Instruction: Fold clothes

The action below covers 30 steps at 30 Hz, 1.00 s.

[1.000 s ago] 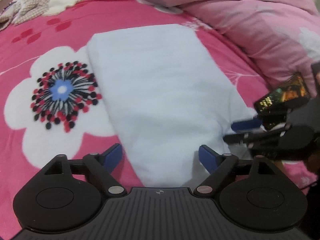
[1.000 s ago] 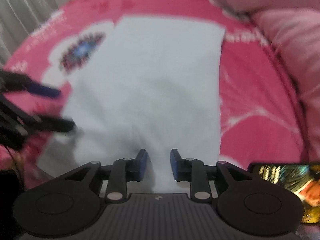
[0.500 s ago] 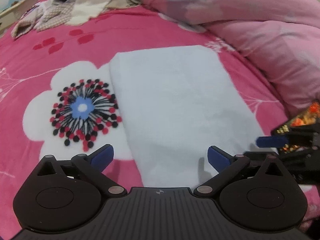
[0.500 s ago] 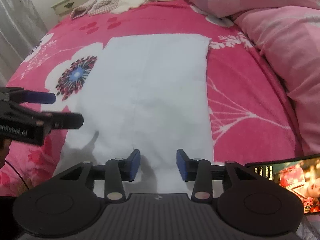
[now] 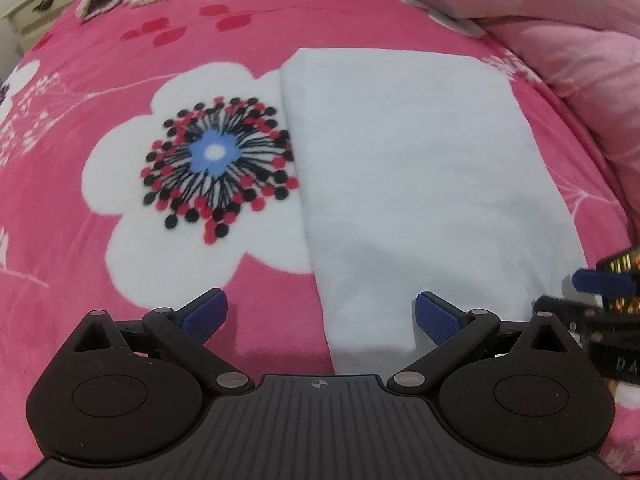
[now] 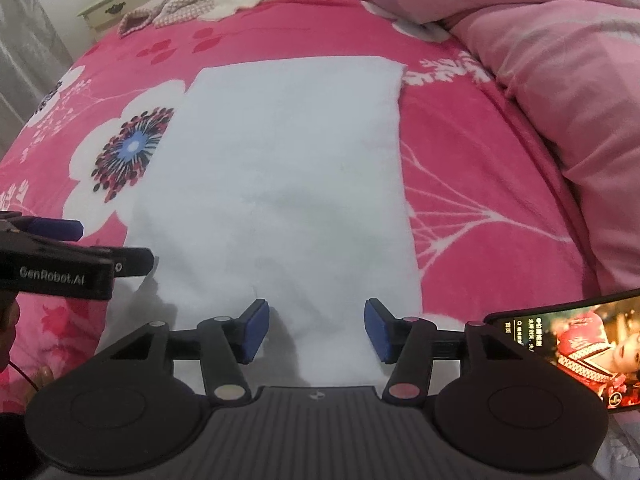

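Pink floral bed (image 5: 100, 240), folded white cloth (image 6: 288, 184) flat just beyond open, empty right hand-held gripper (image 6: 316, 330).

Pale blue-white folded cloth (image 6: 288, 184); hot-pink blanket (image 5: 120, 60) with white flower (image 5: 200, 184), blue-centred, red-and-black dotted; lighter pink quilt (image 6: 560, 60).

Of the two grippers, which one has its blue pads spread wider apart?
The left gripper: its pads stand wide, astride the white cloth's left edge. The right gripper, jaws just opening, shows a narrower gap over the cloth's near edge.
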### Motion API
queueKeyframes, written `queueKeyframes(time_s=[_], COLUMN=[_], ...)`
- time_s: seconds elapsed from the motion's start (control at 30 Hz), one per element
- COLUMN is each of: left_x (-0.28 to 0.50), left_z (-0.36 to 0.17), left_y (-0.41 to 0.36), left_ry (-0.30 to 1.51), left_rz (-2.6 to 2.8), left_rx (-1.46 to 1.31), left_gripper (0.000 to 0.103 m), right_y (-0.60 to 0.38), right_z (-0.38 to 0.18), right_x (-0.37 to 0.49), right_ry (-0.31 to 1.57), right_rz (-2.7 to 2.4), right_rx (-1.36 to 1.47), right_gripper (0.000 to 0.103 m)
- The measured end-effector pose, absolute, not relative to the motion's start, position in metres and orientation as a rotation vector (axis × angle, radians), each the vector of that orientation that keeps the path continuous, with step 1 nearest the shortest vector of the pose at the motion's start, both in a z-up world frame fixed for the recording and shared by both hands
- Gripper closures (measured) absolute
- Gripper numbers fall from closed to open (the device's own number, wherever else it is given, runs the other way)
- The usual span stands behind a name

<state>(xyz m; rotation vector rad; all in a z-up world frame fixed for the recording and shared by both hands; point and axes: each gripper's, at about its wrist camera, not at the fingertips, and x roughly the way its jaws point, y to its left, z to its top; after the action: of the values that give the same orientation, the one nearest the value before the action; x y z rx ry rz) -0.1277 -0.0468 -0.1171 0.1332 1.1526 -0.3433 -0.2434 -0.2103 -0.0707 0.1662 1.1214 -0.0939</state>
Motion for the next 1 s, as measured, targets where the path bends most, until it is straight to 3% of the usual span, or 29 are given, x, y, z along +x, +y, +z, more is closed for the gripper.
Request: queueKeyframes(time_s=[1.0], left_x=[-0.1244], left_z=[-0.1247], left_y=[-0.043], left_ry=[1.175], left_rz=[-0.256], left_rx=[0.149], left_gripper=[0.002], right_y=[-0.2005], right_z=[-0.0728], right_x=[-0.2434], right_ry=[1.144], right_rz=[-0.076], right_rx=[0.138], right_gripper=[0.041])
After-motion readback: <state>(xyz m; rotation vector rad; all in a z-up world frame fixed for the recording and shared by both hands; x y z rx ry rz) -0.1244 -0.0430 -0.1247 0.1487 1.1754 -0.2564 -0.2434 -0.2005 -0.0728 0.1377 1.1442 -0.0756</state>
